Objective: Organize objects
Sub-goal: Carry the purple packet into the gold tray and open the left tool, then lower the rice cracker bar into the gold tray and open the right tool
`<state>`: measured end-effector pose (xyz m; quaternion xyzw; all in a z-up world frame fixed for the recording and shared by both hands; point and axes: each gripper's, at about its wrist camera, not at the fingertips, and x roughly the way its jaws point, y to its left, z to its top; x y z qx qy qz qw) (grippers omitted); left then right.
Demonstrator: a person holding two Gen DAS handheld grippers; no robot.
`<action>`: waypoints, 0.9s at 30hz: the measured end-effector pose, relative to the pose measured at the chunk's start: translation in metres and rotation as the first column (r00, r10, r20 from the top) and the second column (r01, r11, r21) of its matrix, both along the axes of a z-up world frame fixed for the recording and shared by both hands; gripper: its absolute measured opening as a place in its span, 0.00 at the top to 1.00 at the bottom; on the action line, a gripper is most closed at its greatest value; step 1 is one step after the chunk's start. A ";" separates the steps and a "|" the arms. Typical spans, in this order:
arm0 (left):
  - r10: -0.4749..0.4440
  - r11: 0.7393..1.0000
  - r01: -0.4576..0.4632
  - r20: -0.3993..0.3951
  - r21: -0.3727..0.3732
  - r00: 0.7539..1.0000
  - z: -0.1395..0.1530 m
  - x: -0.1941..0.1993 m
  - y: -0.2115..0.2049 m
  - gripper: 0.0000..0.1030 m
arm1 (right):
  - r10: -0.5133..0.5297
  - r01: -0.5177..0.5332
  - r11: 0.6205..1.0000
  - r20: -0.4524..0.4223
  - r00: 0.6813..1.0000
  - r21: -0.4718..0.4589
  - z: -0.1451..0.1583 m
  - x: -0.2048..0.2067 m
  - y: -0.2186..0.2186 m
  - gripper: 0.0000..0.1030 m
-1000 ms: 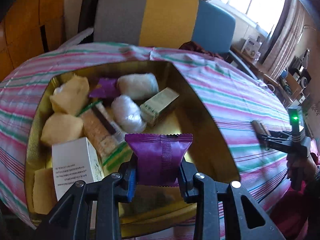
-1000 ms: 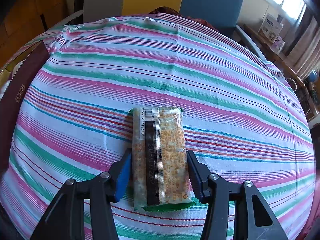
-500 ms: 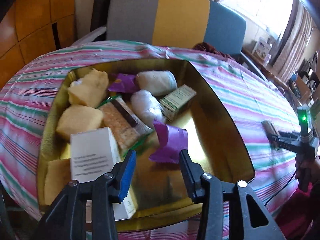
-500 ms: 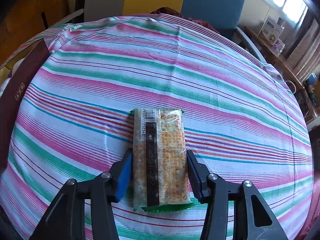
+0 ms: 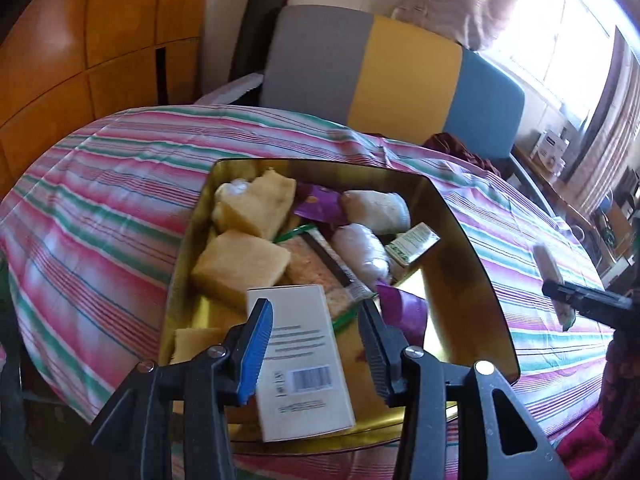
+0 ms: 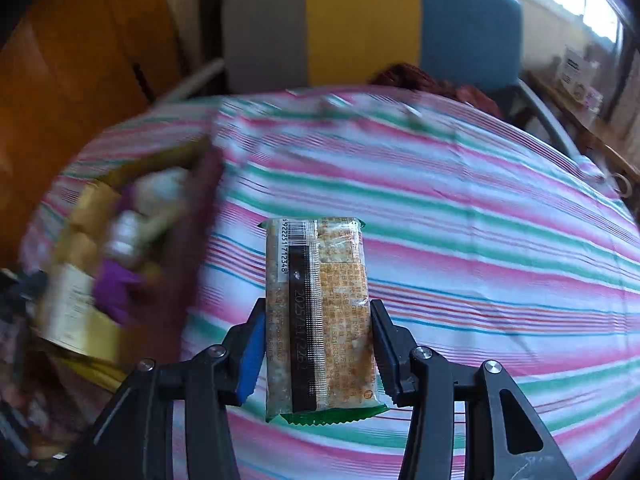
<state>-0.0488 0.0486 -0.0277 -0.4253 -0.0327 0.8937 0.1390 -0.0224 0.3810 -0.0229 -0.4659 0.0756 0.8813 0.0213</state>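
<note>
A gold tin (image 5: 472, 264) on the striped tablecloth holds yellow cake pieces (image 5: 240, 266), white wrapped rolls (image 5: 362, 254), a cracker packet (image 5: 320, 276), a white box (image 5: 302, 360), a small green box (image 5: 414, 242) and purple packets. My left gripper (image 5: 316, 350) is open and empty above the tin's near end; a purple packet (image 5: 404, 310) lies in the tin just past its right finger. My right gripper (image 6: 318, 354) is shut on a cracker packet (image 6: 320, 312), held above the cloth; it also shows in the left wrist view (image 5: 554, 280). The tin (image 6: 120, 248) is blurred at left.
A chair (image 5: 360, 76) with grey, yellow and blue back stands behind the table. A dark red cloth (image 5: 460, 148) lies at the table's far edge. Wooden cabinets (image 5: 80, 48) are at left, shelves with clutter at right.
My left gripper opened and dropped the purple packet into the tin, then pulled back and up. My right gripper closed on the cracker packet, lifted it and swung left toward the tin.
</note>
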 end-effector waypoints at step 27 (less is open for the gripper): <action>0.108 0.994 -0.108 0.003 -0.016 0.994 -0.010 0.008 -0.043 0.54 | 0.174 -0.177 0.981 0.043 0.984 0.082 -0.032 -0.038 -0.158 0.42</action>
